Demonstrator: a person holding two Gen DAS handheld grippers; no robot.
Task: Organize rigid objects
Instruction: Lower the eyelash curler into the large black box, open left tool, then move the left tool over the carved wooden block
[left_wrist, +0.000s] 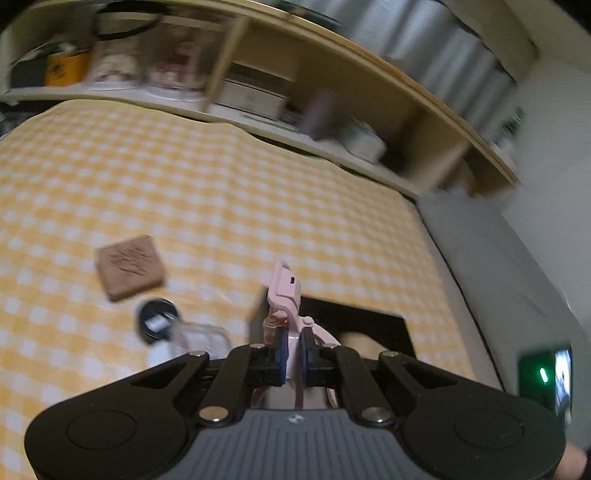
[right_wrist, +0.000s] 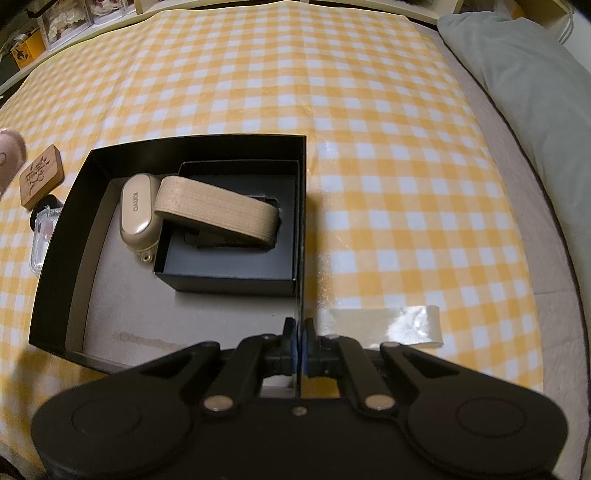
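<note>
Two jaws are both clamped. My left gripper (left_wrist: 291, 350) pinches a pink clip-like gadget (left_wrist: 284, 291), lifted above the yellow checked cloth (left_wrist: 221, 192). My right gripper (right_wrist: 299, 345) grips the right wall of the black box (right_wrist: 303, 221), which contains a beige case (right_wrist: 136, 214) and a wooden block (right_wrist: 216, 208).

The shelf (left_wrist: 332, 122) and everything on it are smeared by motion blur in the left wrist view. The pink gadget's (left_wrist: 284, 288) lower part is hidden behind the fingers (left_wrist: 280, 354). In the right wrist view, the clear case (right_wrist: 42, 240) is partly hidden by the black box's wall (right_wrist: 70, 229).
</note>
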